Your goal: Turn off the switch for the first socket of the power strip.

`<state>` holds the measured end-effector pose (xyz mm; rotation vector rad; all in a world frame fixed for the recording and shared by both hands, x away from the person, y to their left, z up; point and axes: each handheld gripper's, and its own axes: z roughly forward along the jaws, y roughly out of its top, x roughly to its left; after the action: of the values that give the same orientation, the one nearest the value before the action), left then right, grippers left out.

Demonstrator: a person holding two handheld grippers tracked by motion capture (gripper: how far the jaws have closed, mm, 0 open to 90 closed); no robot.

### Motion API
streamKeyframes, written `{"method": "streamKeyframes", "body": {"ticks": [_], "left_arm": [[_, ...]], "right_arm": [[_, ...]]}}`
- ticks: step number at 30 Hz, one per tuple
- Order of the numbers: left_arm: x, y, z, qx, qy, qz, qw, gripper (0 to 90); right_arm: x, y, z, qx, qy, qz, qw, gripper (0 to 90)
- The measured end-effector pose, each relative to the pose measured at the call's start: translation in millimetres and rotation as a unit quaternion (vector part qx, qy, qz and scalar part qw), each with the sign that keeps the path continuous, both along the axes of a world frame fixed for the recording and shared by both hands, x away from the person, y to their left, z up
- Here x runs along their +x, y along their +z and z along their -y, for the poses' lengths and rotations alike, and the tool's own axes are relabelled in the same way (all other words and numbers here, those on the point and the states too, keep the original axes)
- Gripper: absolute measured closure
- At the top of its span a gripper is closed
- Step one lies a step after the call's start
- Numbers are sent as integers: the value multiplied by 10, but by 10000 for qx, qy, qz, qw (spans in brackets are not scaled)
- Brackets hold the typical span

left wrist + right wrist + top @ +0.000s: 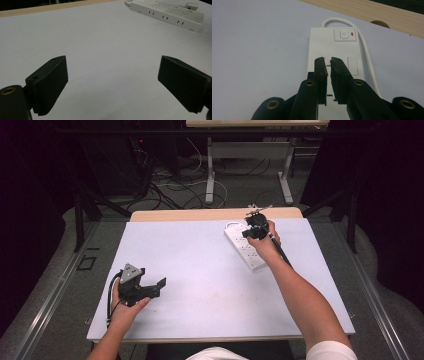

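Observation:
A white power strip (246,254) lies at an angle on the far right of the white table top (200,270). My right gripper (256,229) hangs over the strip's far end, pointing down at it. In the right gripper view its jaws (327,60) stand almost together with a thin slit and nothing between them, just above the strip (322,42) and short of its switch (343,34), whose red light is lit. My left gripper (151,288) rests low at the near left, jaws wide apart (112,75) and empty, facing the strip (170,15).
The strip's white cable (367,53) loops round its switch end towards the wooden table edge (372,11), which has a round hole. A small white piece (192,5) sits at the strip's other end. Beyond the table are desk legs and floor cables (175,185).

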<state>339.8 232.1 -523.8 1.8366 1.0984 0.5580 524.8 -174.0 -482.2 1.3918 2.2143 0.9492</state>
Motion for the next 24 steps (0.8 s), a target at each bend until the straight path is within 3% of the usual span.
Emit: {"method": "streamKeyframes", "body": {"ticks": [13, 24], "left_arm": [[2, -1, 6, -37, -9, -18, 10000, 95], [1, 3, -3, -6, -4, 12, 10000, 95]], "right_arm": [[-279, 84, -35, 135, 407, 72, 9991, 766], [-528, 117, 31, 152, 650, 173, 9976, 645]]}}
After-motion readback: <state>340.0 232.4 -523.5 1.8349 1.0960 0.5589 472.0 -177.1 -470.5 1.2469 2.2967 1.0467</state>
